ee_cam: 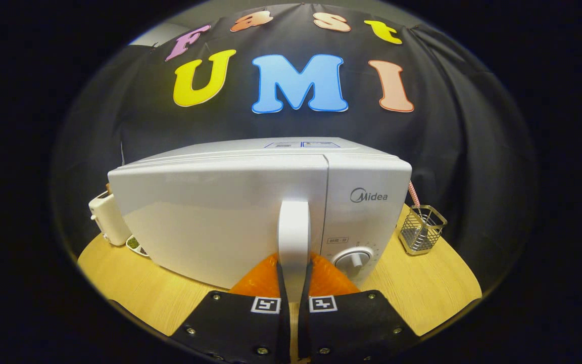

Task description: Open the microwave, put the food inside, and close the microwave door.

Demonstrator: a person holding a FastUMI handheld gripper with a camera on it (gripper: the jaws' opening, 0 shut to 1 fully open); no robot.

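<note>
White microwave (pixel 250 202): stood on the wooden desk (pixel 422 288), door closed, vertical door handle (pixel 294 237) clamped on both sides by the fingers of the tool (pixel 294 283), which was narrowed to the handle's width. Recorded beside the microwave: a wire mesh holder (pixel 422 230) to its right, a small white appliance (pixel 106 217) at its left corner.

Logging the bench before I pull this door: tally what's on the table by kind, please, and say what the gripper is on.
Microwave, door handle clamped between the gripper fingers: 1
White appliance beside it: 1
Wire mesh holder: 1
Small patterned item, partly hidden: 1
Total: 4
</note>
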